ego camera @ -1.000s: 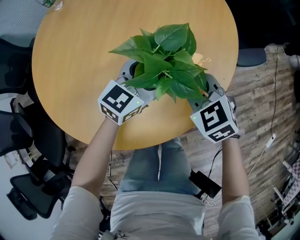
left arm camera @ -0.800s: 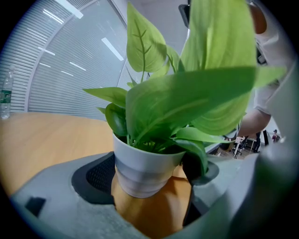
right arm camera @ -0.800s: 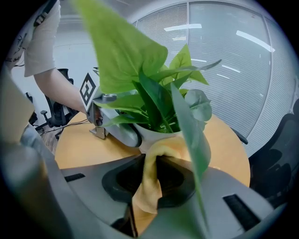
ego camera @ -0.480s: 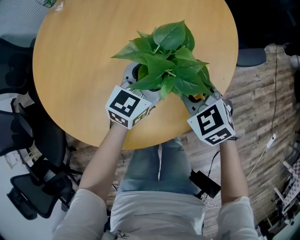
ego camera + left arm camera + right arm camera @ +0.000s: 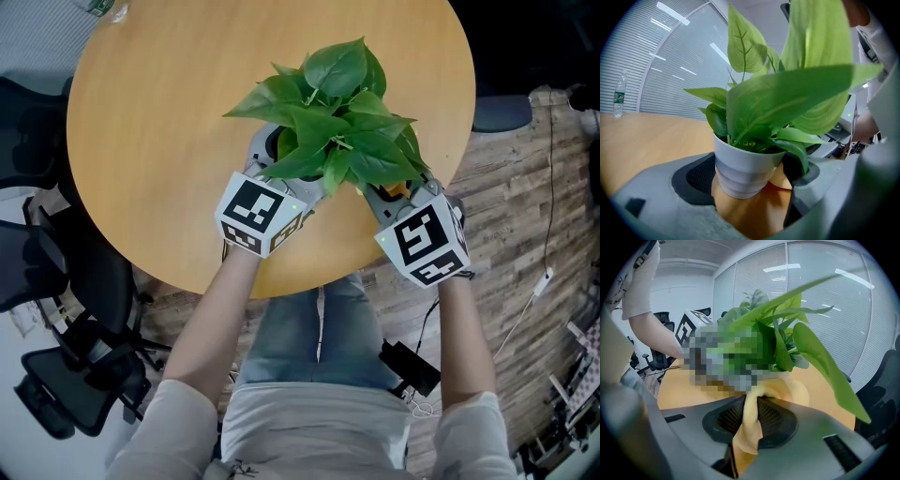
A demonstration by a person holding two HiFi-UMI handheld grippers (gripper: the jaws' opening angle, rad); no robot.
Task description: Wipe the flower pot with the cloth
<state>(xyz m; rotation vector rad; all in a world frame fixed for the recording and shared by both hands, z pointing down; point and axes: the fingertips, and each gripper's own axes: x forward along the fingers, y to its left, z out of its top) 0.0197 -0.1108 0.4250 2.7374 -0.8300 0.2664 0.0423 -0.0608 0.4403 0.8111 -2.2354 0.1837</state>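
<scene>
Wiping under way, extent done unclear: right gripper (image 5: 749, 422) clenched on soft yellow cloth (image 5: 790, 392), pressed to the 4 o'clock side of the ribbed white plastic flower pot (image 5: 738, 164). Left gripper (image 5: 749, 180) grasps the pot from 8 o'clock. Pot stands at 5 o'clock on round wooden tabletop (image 5: 169, 112), upright, long axis vertical, mouth up.

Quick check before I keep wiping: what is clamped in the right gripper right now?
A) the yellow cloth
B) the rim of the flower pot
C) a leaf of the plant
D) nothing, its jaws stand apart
A: the right gripper view shows the right gripper with its jaws pinched together on the yellow cloth, which bunches up just ahead of them.
</scene>
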